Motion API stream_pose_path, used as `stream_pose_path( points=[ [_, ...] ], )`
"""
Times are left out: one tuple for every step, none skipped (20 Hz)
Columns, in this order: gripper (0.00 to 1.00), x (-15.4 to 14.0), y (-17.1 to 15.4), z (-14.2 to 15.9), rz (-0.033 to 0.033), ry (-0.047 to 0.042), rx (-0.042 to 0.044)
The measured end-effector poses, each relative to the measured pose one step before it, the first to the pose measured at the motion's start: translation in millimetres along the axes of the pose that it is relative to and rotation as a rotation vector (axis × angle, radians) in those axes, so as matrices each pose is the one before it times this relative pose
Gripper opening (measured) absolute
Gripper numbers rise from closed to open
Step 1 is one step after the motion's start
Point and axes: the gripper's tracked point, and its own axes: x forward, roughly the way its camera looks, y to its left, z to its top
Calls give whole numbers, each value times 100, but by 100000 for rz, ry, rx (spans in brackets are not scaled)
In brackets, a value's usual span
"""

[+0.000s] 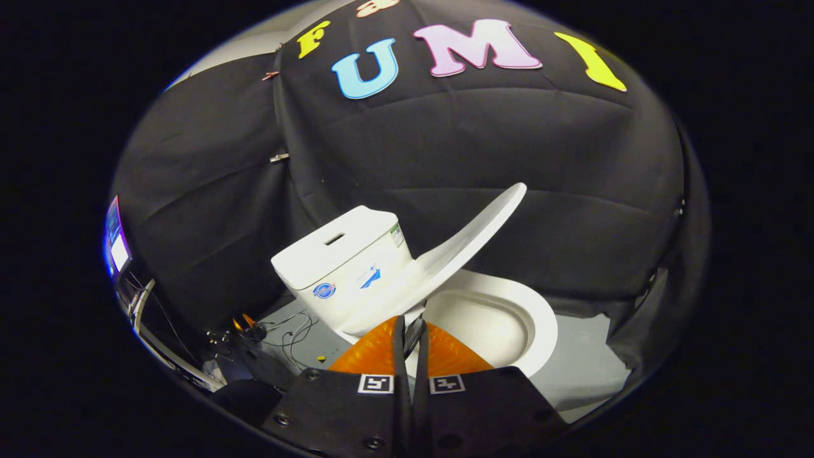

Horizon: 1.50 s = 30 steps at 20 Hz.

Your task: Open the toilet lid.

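A white toilet stands just ahead of me, its tank [343, 254] to the left and its open seat and bowl [502, 318] to the right. The white lid [470, 238] is raised about halfway, slanting up from its hinge by the tank, with its free tip high over the bowl. My gripper [412, 323] is at the lid's near side edge, low down close to the hinge. Its fingers [381, 346] are almost together, with the thin lid edge pinched between them.
Grey floor [585, 362] surrounds the toilet. Cables and small devices [280, 327] lie on the floor left of the tank. A lit screen [116, 245] stands further left. Black cloth walls close in behind and to the right.
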Motion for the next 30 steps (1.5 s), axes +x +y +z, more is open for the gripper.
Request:
stream_pose_path(
  points=[
    [6, 180, 657, 598, -145, -637, -1805],
    [6, 54, 650, 630, 148, -748, -1616],
    [6, 217, 625, 605, 288, -818, -1521],
    [6, 261, 664, 576, 280, -623, -1395],
    [6, 205, 496, 408, 322, -690, -1389],
    [6, 171, 712, 666, 393, -771, -1229],
    [6, 309, 830, 720, 437, -779, -1225],
    [6, 543, 1112, 905, 752, -865, -1436],
    [6, 369, 693, 561, 683, -600, -932],
    [6, 554, 1121, 737, 883, -843, -1504],
    [6, 509, 852, 691, 791, -569, -1734],
    [6, 520, 856, 651, 653, -683, -1826],
    [6, 617, 1035, 730, 672, -573, -2001],
    [6, 514, 919, 588, 594, -707, -2991],
    [6, 593, 772, 698, 323, -558, -2922],
    [6, 437, 868, 501, 396, -692, -1792],
    [6, 623, 739, 631, 755, -849, -255],
    [6, 604, 798, 556, 734, -217, -262],
    [6, 636, 642, 449, 627, -456, -642],
    [6, 466, 710, 353, 552, -314, -855],
    [6, 574, 729, 252, 732, -355, -1159],
    [6, 687, 677, 237, 615, -346, -1302],
    [6, 690, 503, 333, 602, -285, -1971],
    [6, 754, 597, 509, 740, -455, -1819],
    [6, 681, 644, 408, 992, -230, -905],
    [6, 761, 790, 499, 1277, -54, -153],
    [6, 693, 652, 363, 1218, 29, 331],
    [6, 646, 481, 210, 1289, 111, 623],
    [6, 925, 491, 260, 1330, 81, 790],
    [6, 684, 621, 138, 1153, 157, 458]
  ],
)
